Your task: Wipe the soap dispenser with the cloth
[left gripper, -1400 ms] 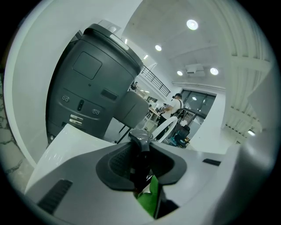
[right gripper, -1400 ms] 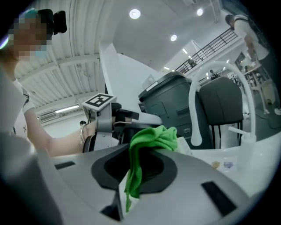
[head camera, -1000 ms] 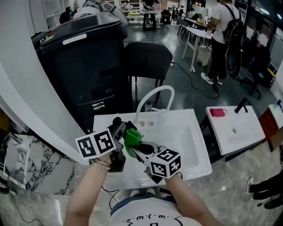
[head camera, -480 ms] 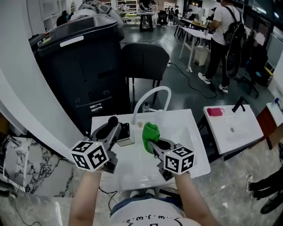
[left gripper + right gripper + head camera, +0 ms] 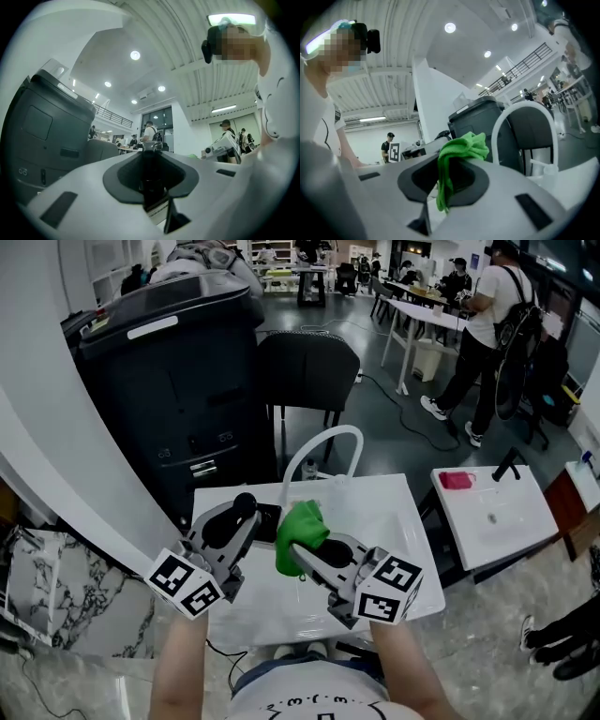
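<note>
- The white sink (image 5: 412, 549) is the nearest basin; both grippers hang over it, and a white arched tap (image 5: 323, 439) rises from its back rim
- A second white sink (image 5: 497, 521) stands well apart at the right, with a pink thing (image 5: 457, 479) on its back corner and a black tap (image 5: 511, 465) beside that
- A tall dark bin (image 5: 178, 381) with its lid shut stands behind the near sink; what it holds is hidden
- A white strip (image 5: 157, 326) lies on the bin lid; any print on it is too small to read
- The cubes on both grippers carry black-and-white square markers, no words
- The left gripper (image 5: 247, 521) is clamped on the soap dispenser (image 5: 268, 521), raised above the left part of the sink
- In the left gripper view the dispenser is a dark upright column with a metal-looking top, and a pale label shows low on it, its print illegible
- The right gripper (image 5: 305, 549) is clamped on the cloth (image 5: 300, 524), bright green and bunched above the jaws, with a tail hanging below them
- The cloth sits just beside the dispenser on its right; whether they touch cannot be told
</note>
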